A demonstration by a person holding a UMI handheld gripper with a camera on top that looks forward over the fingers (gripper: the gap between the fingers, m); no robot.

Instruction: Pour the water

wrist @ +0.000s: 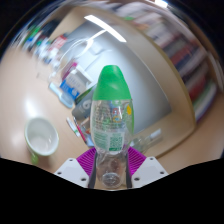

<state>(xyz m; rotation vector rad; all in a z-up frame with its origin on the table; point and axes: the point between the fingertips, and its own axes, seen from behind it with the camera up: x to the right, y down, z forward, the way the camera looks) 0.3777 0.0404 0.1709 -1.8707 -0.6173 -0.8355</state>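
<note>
A clear plastic water bottle (111, 125) with a green cap and a white-green label stands up between my fingers, tilted slightly. My gripper (110, 165) is shut on the bottle's lower body, with both purple pads (88, 160) pressed against its sides. The bottle is lifted off the light wooden table (30, 90). A white paper cup (42, 137) with a green band stands on the table to the left of the bottle, open side up. I cannot tell how much water is in the bottle.
Several packaged items and bottles (72, 82) lie on the table beyond the bottle. Shelves with goods (190, 60) run along the right side. A ceiling light strip (105, 28) shows above.
</note>
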